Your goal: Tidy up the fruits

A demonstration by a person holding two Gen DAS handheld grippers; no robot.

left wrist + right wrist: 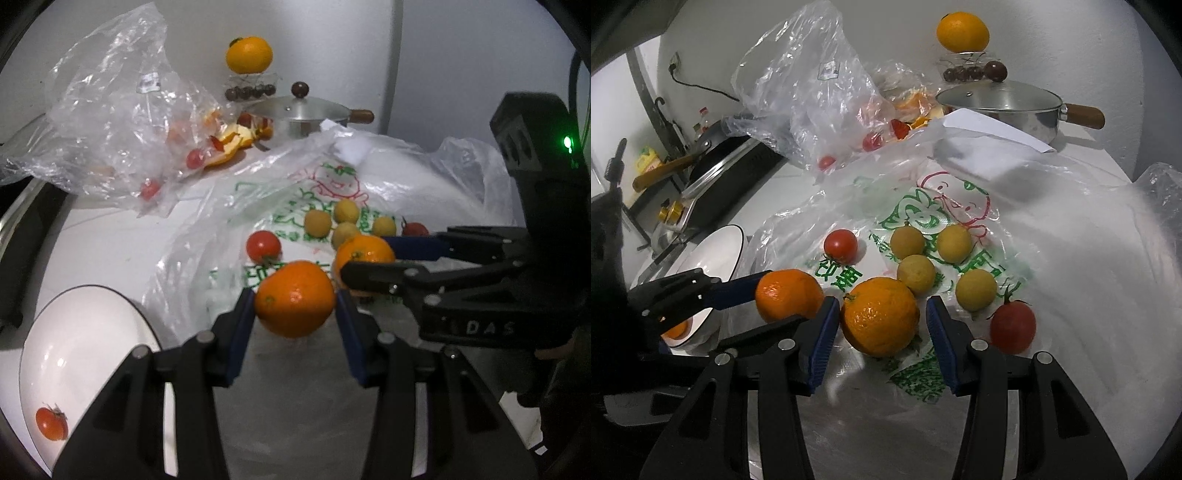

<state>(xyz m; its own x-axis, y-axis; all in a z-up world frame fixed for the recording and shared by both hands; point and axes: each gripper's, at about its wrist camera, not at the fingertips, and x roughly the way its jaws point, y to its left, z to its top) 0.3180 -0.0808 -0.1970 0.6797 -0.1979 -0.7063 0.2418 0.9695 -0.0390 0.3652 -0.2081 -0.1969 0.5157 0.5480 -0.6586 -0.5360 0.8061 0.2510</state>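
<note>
In the left wrist view my left gripper (294, 301) is shut on an orange (294, 298), held just above the printed plastic bag (229, 206). My right gripper (879, 319) is open around a second orange (880, 316) that rests on the bag; its left pad touches the orange and the right pad stands apart. That gripper shows from the side in the left wrist view (369, 258). Several small yellow fruits (916, 273) and two tomatoes (840, 245) (1013, 325) lie on the bag. A white bowl (74, 332) at lower left holds a tomato (51, 423).
A crumpled clear bag (110, 110) with small tomatoes and orange peel lies at the back left. A lidded steel pot (997, 103) stands at the back, with an orange (962, 31) on a clear box behind it. A stove with a pan (713, 147) is at the left.
</note>
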